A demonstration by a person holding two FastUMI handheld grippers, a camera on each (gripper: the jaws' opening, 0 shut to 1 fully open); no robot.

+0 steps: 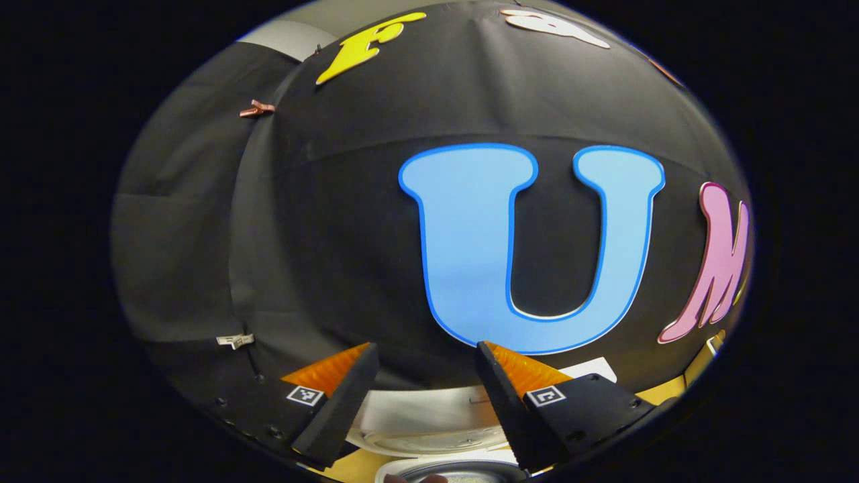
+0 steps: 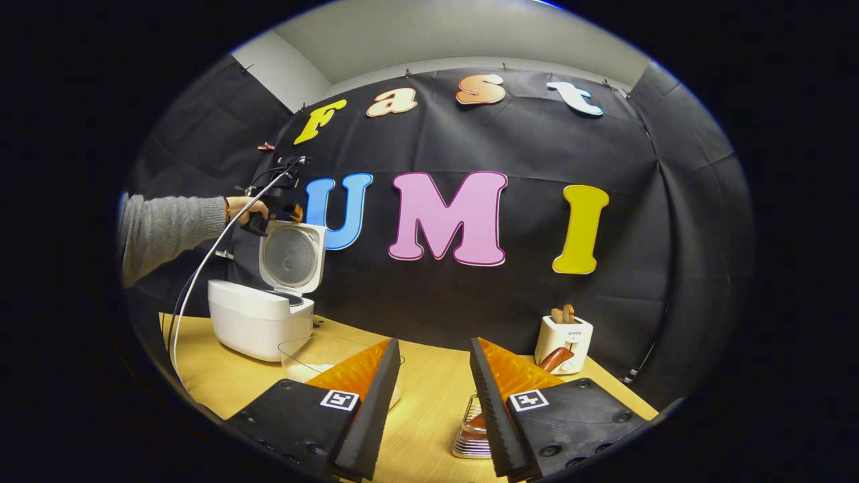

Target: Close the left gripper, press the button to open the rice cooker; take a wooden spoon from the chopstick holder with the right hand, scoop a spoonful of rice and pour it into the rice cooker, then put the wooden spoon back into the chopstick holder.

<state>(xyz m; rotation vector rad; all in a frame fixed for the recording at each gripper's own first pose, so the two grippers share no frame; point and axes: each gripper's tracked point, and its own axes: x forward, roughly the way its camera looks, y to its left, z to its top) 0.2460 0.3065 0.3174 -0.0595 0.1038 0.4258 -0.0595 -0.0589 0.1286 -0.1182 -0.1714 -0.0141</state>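
Your left hand-held gripper (image 1: 427,402) is hanging above the rice cooker (image 1: 429,429), fingers standing apart with nothing between them; the gap is looking onto the white lid, with the pot's rim just showing at the bottom edge of the left gripper view. Beyond the fingers the booth wall is sitting close.

In the right gripper view your left hand (image 2: 247,209) is holding that left hand-held gripper (image 2: 285,201) right at the top edge of the raised lid (image 2: 292,257); I cannot tell from there whether it is touching the lid. The rice cooker (image 2: 258,318) is sitting open near the counter's left edge, lid upright and hinged at the back. A white cable (image 2: 201,275) is trailing from the gripper down past the cooker's left side.

Your right hand-held gripper (image 2: 429,402) is hovering low over the counter (image 2: 429,382), fingers apart and holding nothing. A clear container (image 2: 315,355) is standing just in front of the cooker, partly behind your left finger. The chopstick holder (image 2: 564,342) is standing toward the counter's far right, near the wall, with wooden handles sticking up; a wooden spoon (image 2: 556,359) is leaning against its front. A small ribbed metal piece (image 2: 470,433) is lying just beside your right finger. Bare counter is running between the two fingers, open up to the wall.
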